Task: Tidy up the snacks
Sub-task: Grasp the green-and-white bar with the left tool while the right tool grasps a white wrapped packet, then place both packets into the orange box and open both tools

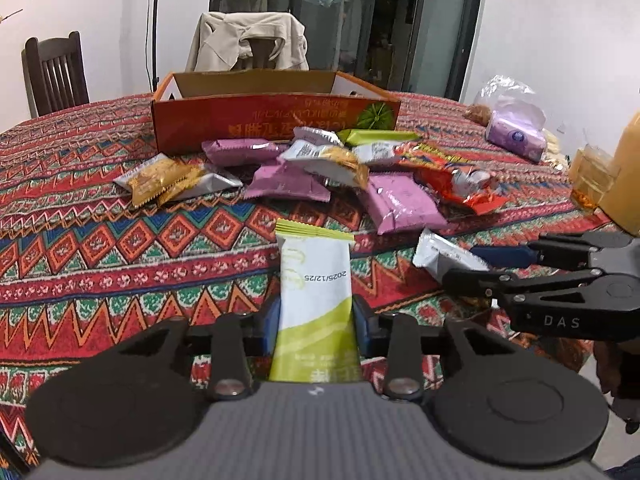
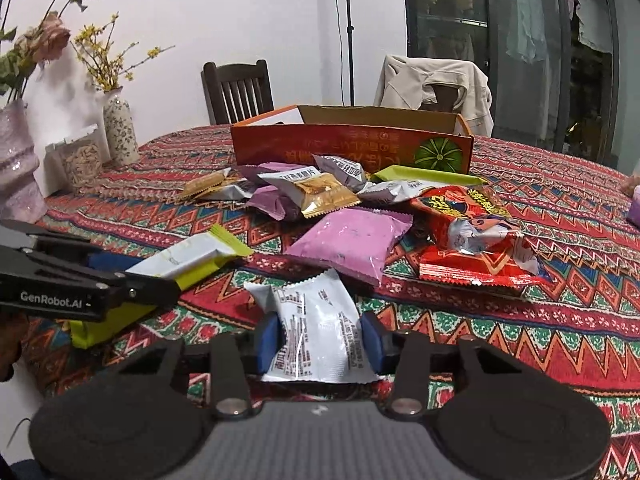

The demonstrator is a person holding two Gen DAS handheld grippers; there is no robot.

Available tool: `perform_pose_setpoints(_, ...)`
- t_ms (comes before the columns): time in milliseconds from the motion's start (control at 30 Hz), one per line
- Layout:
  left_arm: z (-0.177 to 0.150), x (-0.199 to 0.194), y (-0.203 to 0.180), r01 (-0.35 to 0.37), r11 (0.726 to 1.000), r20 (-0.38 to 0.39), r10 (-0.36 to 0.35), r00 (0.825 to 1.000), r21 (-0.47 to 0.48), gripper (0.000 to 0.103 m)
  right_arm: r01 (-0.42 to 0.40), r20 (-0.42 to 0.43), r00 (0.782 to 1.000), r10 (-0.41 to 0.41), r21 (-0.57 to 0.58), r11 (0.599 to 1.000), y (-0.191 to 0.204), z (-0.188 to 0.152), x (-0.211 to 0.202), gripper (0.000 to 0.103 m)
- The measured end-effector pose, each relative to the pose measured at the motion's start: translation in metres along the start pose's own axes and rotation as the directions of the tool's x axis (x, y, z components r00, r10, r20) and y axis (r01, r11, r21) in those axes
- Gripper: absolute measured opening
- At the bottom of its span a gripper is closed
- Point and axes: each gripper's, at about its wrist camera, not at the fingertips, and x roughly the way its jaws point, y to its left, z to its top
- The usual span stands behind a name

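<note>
Above the near edge of the bench (image 1: 120,216), the left gripper (image 1: 316,320) tilts downward, its fingers (image 1: 269,320) clamped on a green-and-white snack bar (image 1: 314,292) whose long axis runs straight away toward the orange cardboard box (image 1: 276,120). Just to its right, the right gripper (image 2: 320,336) tilts down likewise, its fingers (image 2: 267,336) pressing a white snack packet (image 2: 316,328), long axis pointing away toward the snack pile (image 2: 352,208).

- Left wrist view sits low over the table (image 1: 120,208), looking forward and down toward the box (image 1: 276,120).
- Right wrist view looks alongside, just as near; both share the snack pile (image 2: 348,216) and box.
</note>
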Motion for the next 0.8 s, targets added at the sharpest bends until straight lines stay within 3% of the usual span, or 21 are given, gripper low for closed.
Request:
perform_pose_setpoints(200,0.02,-0.011,0.008,0.021,1.0,0.053,-0.02,0.998,-0.015,0.037,-0.006,0.035,0.999,0.005,0.024,1.0,-0.006,0.004,-0.013,0.041)
perform_pose_setpoints(367,0.066,-0.008,0.023,-0.017,0.999,0.104,0.013,0.994,0.045,0.037,-0.036,0.1,0.995,0.032,0.048,0.998,-0.021,0.033,-0.025,0.041)
perform_pose_setpoints(600,0.171,0.016,0.063,-0.031,0.996,0.188,0.015,0.982,0.086,0.037,-0.005,0.17,0.985,0.001,0.022,1.0,-0.07,0.121,-0.016,0.041)
perform_pose_setpoints(800,0.246,0.102,0.09,-0.123,0.987,0.149,0.107,0.983,0.101,0.038,-0.042,0.162,0.986,0.027,0.089,0.995,-0.125,0.206,0.048,0.042)
